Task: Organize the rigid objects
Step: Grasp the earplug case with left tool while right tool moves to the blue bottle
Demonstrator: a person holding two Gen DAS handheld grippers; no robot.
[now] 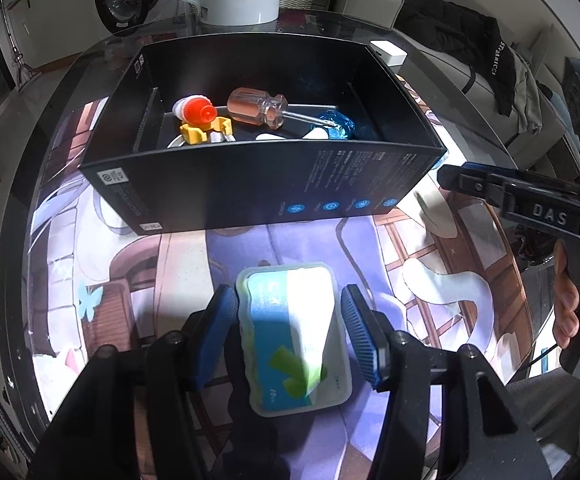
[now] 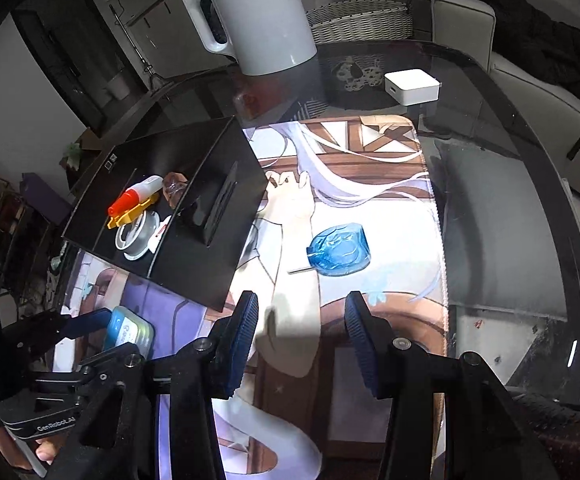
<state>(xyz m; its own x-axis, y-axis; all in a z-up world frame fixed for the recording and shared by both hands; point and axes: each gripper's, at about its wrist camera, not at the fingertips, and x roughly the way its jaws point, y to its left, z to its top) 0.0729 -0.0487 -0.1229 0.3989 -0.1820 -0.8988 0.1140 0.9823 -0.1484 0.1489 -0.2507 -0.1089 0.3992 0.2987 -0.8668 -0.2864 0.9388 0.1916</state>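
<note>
Left claw (image 1: pixel 288 332) open around flat rectangular case (image 1: pixel 294 340), blue pads flanking both long sides, slight gap visible on each side, contact not confirmed. Case lying flat on printed mat (image 1: pixel 430 280) on glass counter (image 2: pixel 510 208), just in front of black box (image 1: pixel 258 184). Right claw (image 2: pixel 300 344) open and empty, held above mat, near blue glass dish (image 2: pixel 340 250). Dish standing on mat, outside box, beside its right wall. Box already holding screwdriver with clear amber handle (image 1: pixel 256 106), small bottle with orange cap (image 1: pixel 194 110), yellow clip (image 1: pixel 204 128) and roll of tape (image 2: pixel 136 234). Judged handling of case: light, stiff, translucent shell probably smooth and slippery, so grip across long sides at mid-length, pads square to edges, moderate closing force to avoid popping lid or squirting case forward. Judged handling of dish: heavier, hard, fragile, slick; grip across opposite walls low on body, not by thin rim, and lower gently onto box floor to avoid striking screwdriver. White kettle (image 2: pixel 258 16) and white adapter (image 2: pixel 412 86) standing well behind box, not in working path
</note>
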